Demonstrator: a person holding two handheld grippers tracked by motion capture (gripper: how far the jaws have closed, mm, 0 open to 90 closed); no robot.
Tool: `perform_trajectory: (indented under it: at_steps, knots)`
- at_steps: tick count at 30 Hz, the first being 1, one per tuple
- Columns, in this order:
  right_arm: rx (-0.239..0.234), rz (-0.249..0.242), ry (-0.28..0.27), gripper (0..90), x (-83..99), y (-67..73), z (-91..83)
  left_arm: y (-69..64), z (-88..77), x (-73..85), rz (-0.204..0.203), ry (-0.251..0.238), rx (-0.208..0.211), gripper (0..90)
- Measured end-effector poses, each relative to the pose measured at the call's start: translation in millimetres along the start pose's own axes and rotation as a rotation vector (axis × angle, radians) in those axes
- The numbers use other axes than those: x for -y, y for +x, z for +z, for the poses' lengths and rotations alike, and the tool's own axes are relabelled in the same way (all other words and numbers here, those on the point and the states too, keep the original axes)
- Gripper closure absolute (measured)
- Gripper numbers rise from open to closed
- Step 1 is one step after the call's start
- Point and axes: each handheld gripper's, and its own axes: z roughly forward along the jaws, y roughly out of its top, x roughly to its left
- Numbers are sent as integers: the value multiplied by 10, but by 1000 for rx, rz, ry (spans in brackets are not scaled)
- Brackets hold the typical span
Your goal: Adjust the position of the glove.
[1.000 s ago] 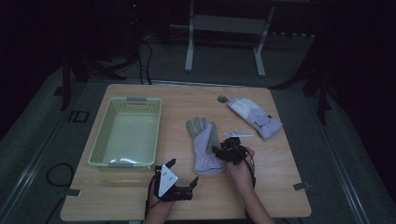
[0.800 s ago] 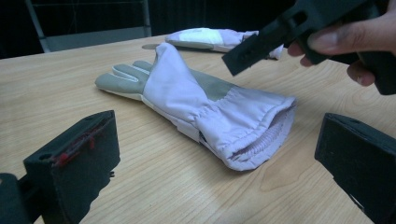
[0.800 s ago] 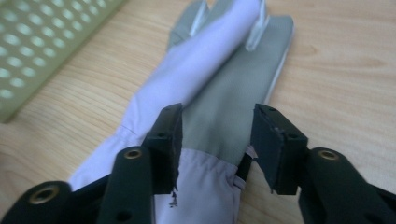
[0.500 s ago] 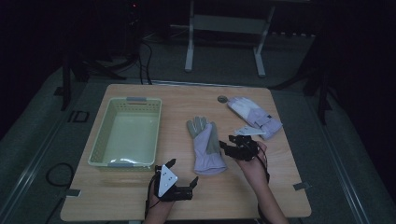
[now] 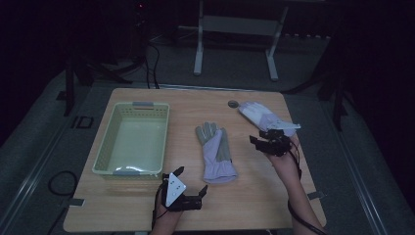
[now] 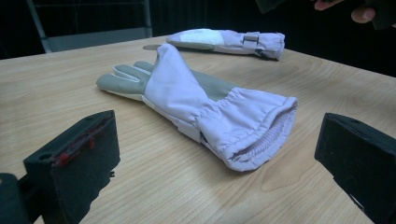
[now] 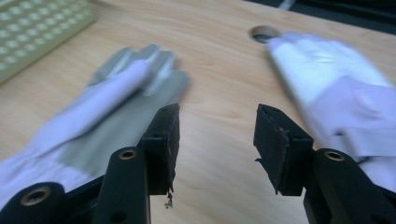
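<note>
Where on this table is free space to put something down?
Bare wood runs along the table's near edge, right of the left gripper, and at the far edge behind the basket. Crowded: between the near glove and far glove, where the right gripper hovers.

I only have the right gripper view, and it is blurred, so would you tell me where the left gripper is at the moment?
Observer: The left gripper is low over the near edge of the table. Its jaws are open and aimed at the cuff of the nearer glove, without touching it.
Operator: Thank you. Is anything in the basket?
Observer: The basket looks empty from the high view.
Operator: And how does the farther glove lie?
Observer: The farther glove lies flat towards the table's far right corner. Its fingers point at the small round hole, and it is apart from the nearer glove.
</note>
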Motion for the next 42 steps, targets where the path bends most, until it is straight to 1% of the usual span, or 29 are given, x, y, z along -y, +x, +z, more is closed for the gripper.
perform_trajectory:
  at_steps: [1, 2, 3, 4, 5, 6, 7, 8, 9, 12, 13, 14, 15, 16, 17, 18, 19, 20, 21, 22, 23, 25, 28, 31, 33, 35, 39, 40, 42]
  knots:
    - [6, 3, -7, 508, -14, -95, -12, 0, 0, 0, 2, 1, 0, 1]
    - [6, 3, -7, 508, -14, -95, -12, 0, 0, 0, 2, 1, 0, 1]
    - [30, 6, -9, 511, -28, -203, -16, -1, 0, 0, 1, 0, 0, 1]
    - [30, 6, -9, 511, -28, -203, -16, -1, 0, 0, 1, 0, 0, 1]
    - [39, 10, -19, 511, -41, -311, -15, 0, 0, 0, 1, 1, 0, 1]
    - [39, 10, -19, 511, -41, -311, -15, 0, 0, 0, 1, 1, 0, 1]
    - [71, 10, -14, 511, -60, -414, 4, 1, 0, 0, 0, 1, -1, 1]
    - [71, 10, -14, 511, -60, -414, 4, 1, 0, 0, 0, 1, -1, 1]
    - [83, 10, -19, 511, -67, -466, 15, 1, 0, 0, -1, 1, -1, 1]
    - [115, 36, -28, 516, -87, -605, 70, 1, 0, 0, -1, -1, -4, 1]
    - [119, 48, -27, 526, -96, -671, 121, 1, -1, 0, -3, -1, -4, 1]
    - [119, 48, -27, 526, -96, -671, 121, 1, -1, 0, -3, -1, -4, 1]
    - [115, 68, 0, 566, -107, -742, 199, 3, -1, 0, -5, -1, -5, 1]
    - [115, 68, 0, 566, -107, -742, 199, 3, -1, 0, -5, -1, -5, 1]
    - [111, 72, 39, 561, -120, -790, 300, 3, 0, 1, -7, -2, -5, 1]
    - [111, 72, 39, 561, -120, -790, 300, 3, 0, 1, -7, -2, -5, 1]
    - [87, 77, 48, 537, -130, -833, 390, 4, -2, 1, -7, -1, -5, 1]
    - [87, 77, 48, 537, -130, -833, 390, 4, -2, 1, -7, -1, -5, 1]
    - [94, 79, 61, 534, -136, -852, 436, 3, -3, 1, -7, -2, -6, 1]
    - [114, 71, 78, 533, -146, -873, 481, 4, -5, 1, -7, 0, -6, 1]
    - [119, 79, 96, 521, -163, -924, 548, 6, -7, 2, -8, 0, -5, 1]
    - [130, 85, 118, 520, -195, -982, 611, 9, -7, 2, -11, 0, -3, 1]
    - [154, 91, 137, 502, -249, -1052, 687, 9, -7, 2, -11, 0, -3, 1]
    - [168, 99, 149, 483, -290, -1130, 753, 10, -8, 3, -11, -1, -2, 1]
    - [164, 113, 152, 470, -310, -1185, 786, 11, -9, 3, -12, -1, -2, 1]
    - [180, 117, 157, 471, -321, -1223, 814, 14, -10, 3, -12, -1, -2, 1]
    - [177, 122, 172, 496, -316, -1279, 853, 11, -10, 4, -12, -2, -4, 1]
    - [168, 144, 181, 510, -298, -1323, 881, 9, -11, 4, -9, -3, -7, 1]
    - [168, 148, 197, 508, -273, -1343, 924, 7, -12, 4, -8, -4, -7, 1]
